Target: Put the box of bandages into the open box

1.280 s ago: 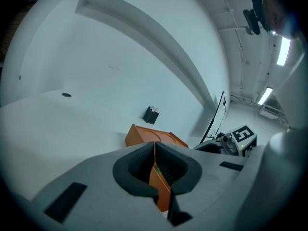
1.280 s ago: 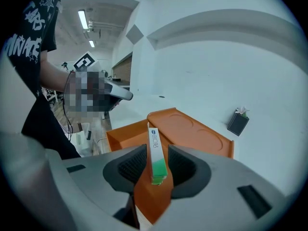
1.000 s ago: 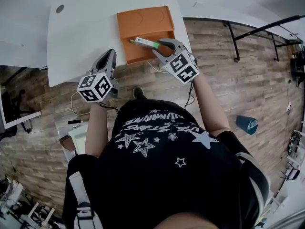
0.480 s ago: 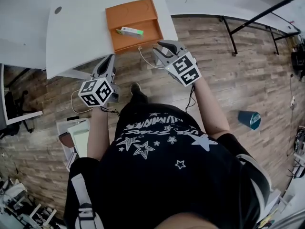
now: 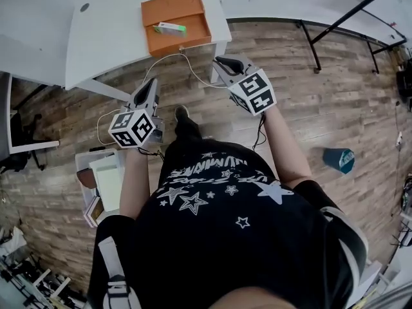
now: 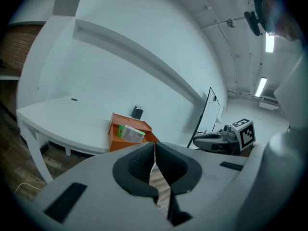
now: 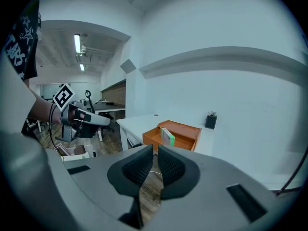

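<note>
White desk (image 5: 109,37) carries an orange box (image 5: 168,6), with the bandage box (image 5: 170,28) lying inside it.
Over the wood floor (image 5: 309,95), the left hand-held gripper (image 5: 153,84) has its jaws pressed together; the right hand-held gripper (image 5: 223,62) is a slit apart and empty.

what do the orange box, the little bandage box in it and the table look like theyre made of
Orange box: probably cardboard, matt, with thin flat walls and no shine. Bandage box: likely printed card, white with a green end and sharp edges. Table: smooth white top, maybe laminate; the pictures leave that open.
</note>
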### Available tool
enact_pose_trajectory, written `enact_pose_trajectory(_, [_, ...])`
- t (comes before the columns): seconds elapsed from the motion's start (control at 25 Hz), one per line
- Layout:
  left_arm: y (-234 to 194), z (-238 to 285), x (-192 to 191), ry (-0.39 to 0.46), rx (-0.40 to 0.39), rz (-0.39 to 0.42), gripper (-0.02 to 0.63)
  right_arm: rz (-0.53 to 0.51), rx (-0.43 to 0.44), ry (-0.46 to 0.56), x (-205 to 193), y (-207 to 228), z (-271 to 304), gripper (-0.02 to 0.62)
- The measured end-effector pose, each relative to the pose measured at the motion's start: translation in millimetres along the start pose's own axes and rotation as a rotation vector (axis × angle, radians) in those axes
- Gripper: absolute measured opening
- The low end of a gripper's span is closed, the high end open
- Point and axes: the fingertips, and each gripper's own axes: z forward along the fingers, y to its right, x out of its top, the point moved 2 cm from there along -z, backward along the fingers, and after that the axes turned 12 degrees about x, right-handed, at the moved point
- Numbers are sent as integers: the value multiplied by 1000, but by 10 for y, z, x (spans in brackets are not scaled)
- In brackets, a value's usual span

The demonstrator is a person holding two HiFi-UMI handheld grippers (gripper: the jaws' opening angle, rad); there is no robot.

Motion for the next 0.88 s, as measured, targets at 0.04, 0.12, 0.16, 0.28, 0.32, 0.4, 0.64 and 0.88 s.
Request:
enact_pose_trajectory(0.04, [26, -73, -31, 3, 5, -2, 23, -1, 4, -1, -15, -52, -38, 61])
enact_pose_trajectory(0.12, [70, -216, -102, 9, 16, -9, 23, -5, 11, -10, -59, -155, -105, 60])
enact_pose_trajectory(0.16, [89, -282, -139, 12, 22, -12, 23, -8, 14, -17, -84, -205, -134, 60])
enact_pose_trajectory(0.28, [146, -452, -230, 19, 38, -20, 22, -18, 32, -36, -153, -343, -217, 58])
enact_pose_trajectory(0.32, [165, -503, -256, 22, 43, -22, 23, -21, 37, -40, -173, -384, -244, 58])
enact_pose_trajectory(0.4, [198, -594, -306, 26, 51, -27, 23, -25, 47, -46, -214, -460, -290, 58])
enact_pose_trajectory(0.64, [257, -780, -420, 32, 68, -32, 23, -25, 63, -47, -301, -604, -380, 58])
enact_pose_trajectory(0.88, [295, -850, -457, 36, 72, -30, 23, -15, 64, -38, -339, -651, -445, 58])
